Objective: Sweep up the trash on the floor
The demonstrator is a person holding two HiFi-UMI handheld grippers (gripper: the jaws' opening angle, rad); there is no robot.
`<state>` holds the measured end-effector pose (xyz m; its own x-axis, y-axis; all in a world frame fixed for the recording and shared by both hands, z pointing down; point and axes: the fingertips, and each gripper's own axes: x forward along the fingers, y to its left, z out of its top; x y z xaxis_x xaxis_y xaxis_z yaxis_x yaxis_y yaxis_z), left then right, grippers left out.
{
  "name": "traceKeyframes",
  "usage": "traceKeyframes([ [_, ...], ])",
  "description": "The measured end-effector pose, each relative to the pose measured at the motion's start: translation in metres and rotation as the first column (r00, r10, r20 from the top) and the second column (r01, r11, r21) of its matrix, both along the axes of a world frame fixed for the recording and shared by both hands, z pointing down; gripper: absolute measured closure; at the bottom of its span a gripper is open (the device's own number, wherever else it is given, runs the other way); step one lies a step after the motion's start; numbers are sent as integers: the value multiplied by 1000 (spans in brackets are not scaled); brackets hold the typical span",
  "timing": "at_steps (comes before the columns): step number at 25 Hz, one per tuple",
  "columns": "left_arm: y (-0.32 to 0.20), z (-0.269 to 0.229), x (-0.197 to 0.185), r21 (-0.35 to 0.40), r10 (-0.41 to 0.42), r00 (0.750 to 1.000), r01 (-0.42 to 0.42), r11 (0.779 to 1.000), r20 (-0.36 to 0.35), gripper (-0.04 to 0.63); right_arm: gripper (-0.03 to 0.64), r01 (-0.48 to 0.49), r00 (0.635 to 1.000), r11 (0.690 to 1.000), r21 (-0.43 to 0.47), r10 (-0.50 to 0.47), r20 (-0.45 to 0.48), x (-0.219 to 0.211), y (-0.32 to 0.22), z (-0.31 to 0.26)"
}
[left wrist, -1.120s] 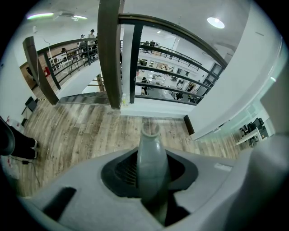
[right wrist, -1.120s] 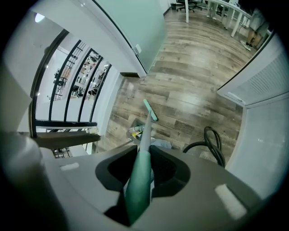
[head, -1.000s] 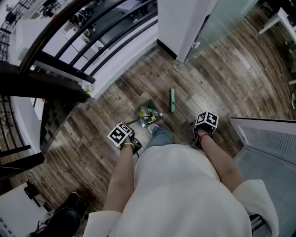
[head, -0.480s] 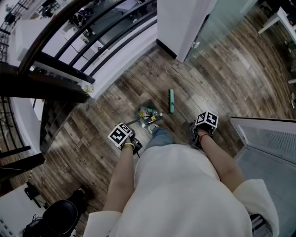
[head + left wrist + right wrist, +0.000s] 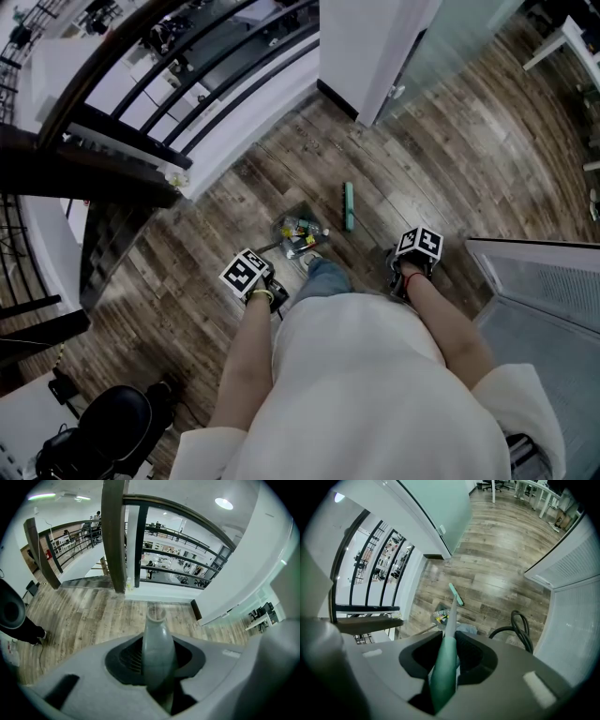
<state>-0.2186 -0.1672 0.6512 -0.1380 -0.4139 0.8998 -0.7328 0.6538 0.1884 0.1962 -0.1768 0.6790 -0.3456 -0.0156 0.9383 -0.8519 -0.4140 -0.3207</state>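
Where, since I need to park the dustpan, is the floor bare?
Wide bare boards lie right of the broom head, between glass wall and white panel; more left of the dustpan, below the railing. Crowded round the dustpan itself.

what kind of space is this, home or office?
Probably an office building's upper-floor landing: a dark railing overlooks a lower level with workstations, plus a glass partition and a white desk.

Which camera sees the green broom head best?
The right gripper view: the broom head lies on the floor at the end of its handle, all in one look. The head view shows it small. The left gripper view misses it.
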Motion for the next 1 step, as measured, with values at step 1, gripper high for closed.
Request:
traceKeyframes([
  [1, 0, 0, 0, 2, -1, 1000, 1, 1000, 0, 491, 520, 0, 1000, 1000, -1, 0, 0, 0, 0, 0],
])
